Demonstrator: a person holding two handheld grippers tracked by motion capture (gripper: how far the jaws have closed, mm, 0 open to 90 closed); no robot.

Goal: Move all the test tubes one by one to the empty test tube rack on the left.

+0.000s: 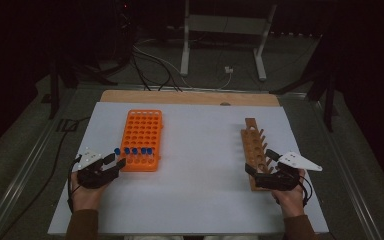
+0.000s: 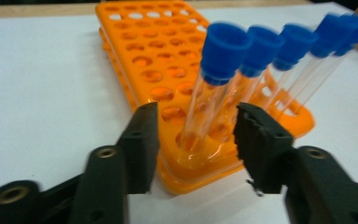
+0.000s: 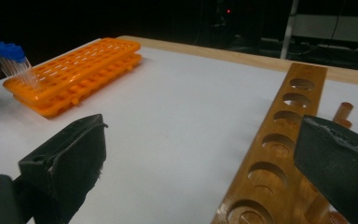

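High view: the left gripper is held at the near left corner of the orange test-tube rack, its jaws pointed at the row of blue-capped test tubes that stands along the rack's near edge. The right gripper is held at the near end of the wooden tube rack, on the right side of the white table top, well apart from the orange rack.

Seen from the left gripper view, the left gripper is moderately open, and the nearest test tube is framed between the two jaws (a clear tube with a blue cap, standing in a corner hole of the orange rack). A narrow gap is seen on each side of the tube, so nothing is gripped; whether a pad brushes the rack's edge cannot be told. The other capped tubes are lined up behind it, leaning to the right in that view.

From the right gripper view, the right gripper is spread wide and holds nothing. Its one jaw hangs over the bare table, the other over the wooden rack, whose round holes are seen to be empty.
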